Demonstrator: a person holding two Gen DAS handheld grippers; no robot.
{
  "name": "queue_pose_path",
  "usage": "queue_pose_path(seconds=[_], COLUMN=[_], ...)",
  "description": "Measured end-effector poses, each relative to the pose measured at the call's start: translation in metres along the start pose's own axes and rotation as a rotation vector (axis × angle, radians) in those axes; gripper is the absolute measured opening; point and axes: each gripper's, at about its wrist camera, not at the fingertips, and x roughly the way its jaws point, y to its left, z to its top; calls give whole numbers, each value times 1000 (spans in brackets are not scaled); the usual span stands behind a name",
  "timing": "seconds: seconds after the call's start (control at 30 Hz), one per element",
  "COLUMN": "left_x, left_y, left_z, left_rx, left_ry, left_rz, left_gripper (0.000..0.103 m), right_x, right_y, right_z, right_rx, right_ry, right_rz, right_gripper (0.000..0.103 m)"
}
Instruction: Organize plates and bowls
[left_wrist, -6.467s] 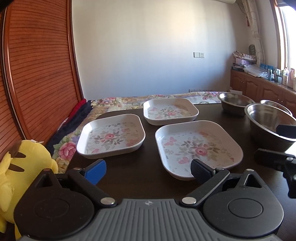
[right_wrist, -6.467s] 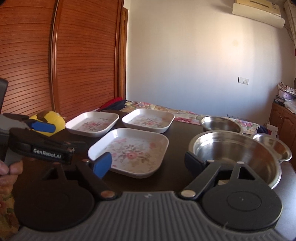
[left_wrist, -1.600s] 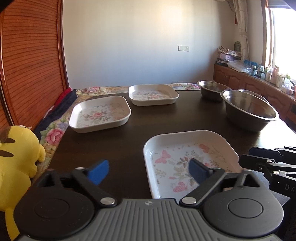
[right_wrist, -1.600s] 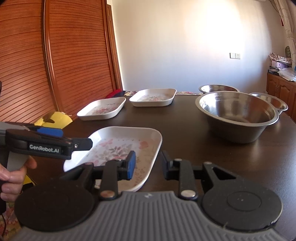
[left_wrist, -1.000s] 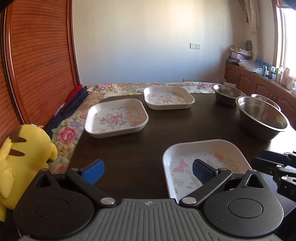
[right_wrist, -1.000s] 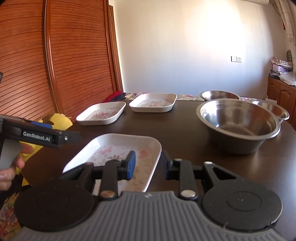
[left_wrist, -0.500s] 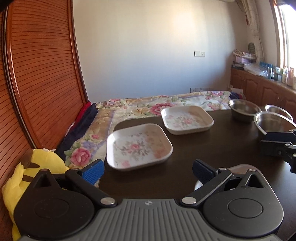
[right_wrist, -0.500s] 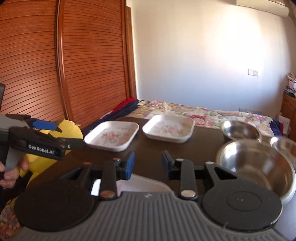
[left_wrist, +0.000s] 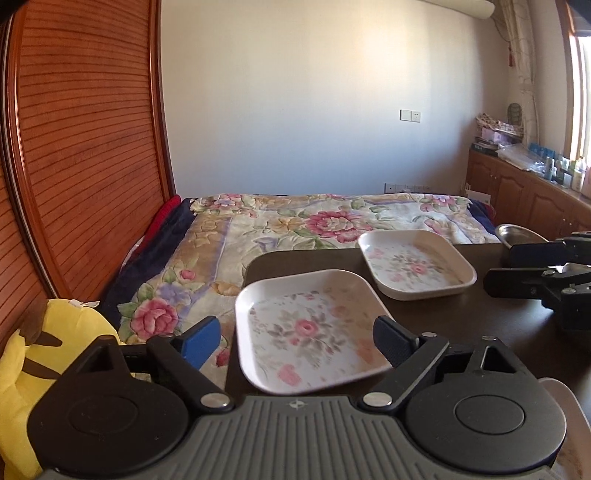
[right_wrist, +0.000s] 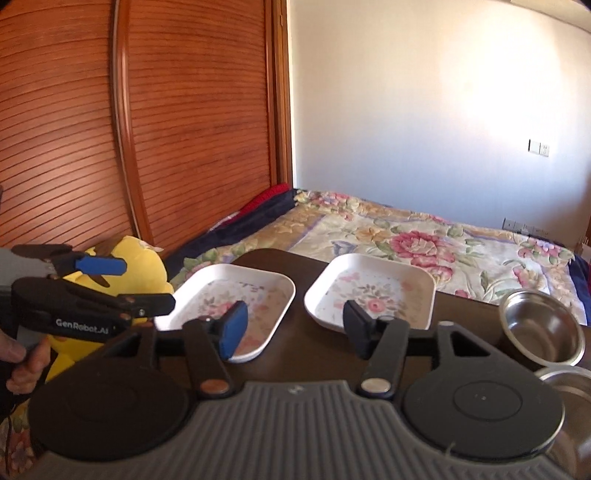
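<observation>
Slatted wooden wardrobe doors (left_wrist: 85, 155) fill the left of the room, a floral bedspread (left_wrist: 325, 221) covers the bed beyond, and a dark bench (left_wrist: 498, 321) carries the dishes.

Two white floral plates lie on the bench near its far left corner. The near plate (left_wrist: 306, 325) sits close to the bench's left edge; the far plate (left_wrist: 415, 264) lies just beside it, toward the far edge, the two apart. In the left wrist view the left tool (left_wrist: 299, 338) has its jaws spread wide and grips nothing; the near plate lies directly ahead and below, framed between the blue finger (left_wrist: 201, 339) and the black one (left_wrist: 393, 339), though whether either finger touches the plate's rim cannot be told.

In the right wrist view the right tool (right_wrist: 295, 330) is also parted and empty. Its blue finger overlaps the near plate (right_wrist: 229, 295) in the picture, and its black finger overlaps the near rim of the far plate (right_wrist: 373, 291); the gap between the two plates lies between the fingers. A small steel bowl (right_wrist: 541, 326) stands on the bench to the right of the far plate, near the far edge, and the rim of a second steel bowl (right_wrist: 565, 376) shows at the right border. A sliver of a third white plate (left_wrist: 563, 400) peeks out behind the left tool's body, at the bench's near side.

A yellow plush toy (left_wrist: 33, 354) sits off the bench's left edge, and a person's hand (right_wrist: 22, 354) holds the left tool's grip.
</observation>
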Motion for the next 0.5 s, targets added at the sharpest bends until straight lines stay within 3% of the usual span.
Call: queue_pose_path(seconds=[0.1,0.27,0.37,0.5], left_x=[13,31,40,51], left_y=[9,20,28,37], left_z=[3,7,8,8], left_rx=[-15,-32,-45,-58], left_ry=[1,6,11,26], left_rz=[0,0,1,-10], left_gripper=[87,87,83,71], right_x=[15,31,39,52], right_y=[-1,-3,-4,-1], right_z=[4,10,13,17], right_rx=[13,43,65,44], right_ry=[16,30,47,73], right_rz=[-23,-41,-27,-21], right_gripper=[85,97,103,103])
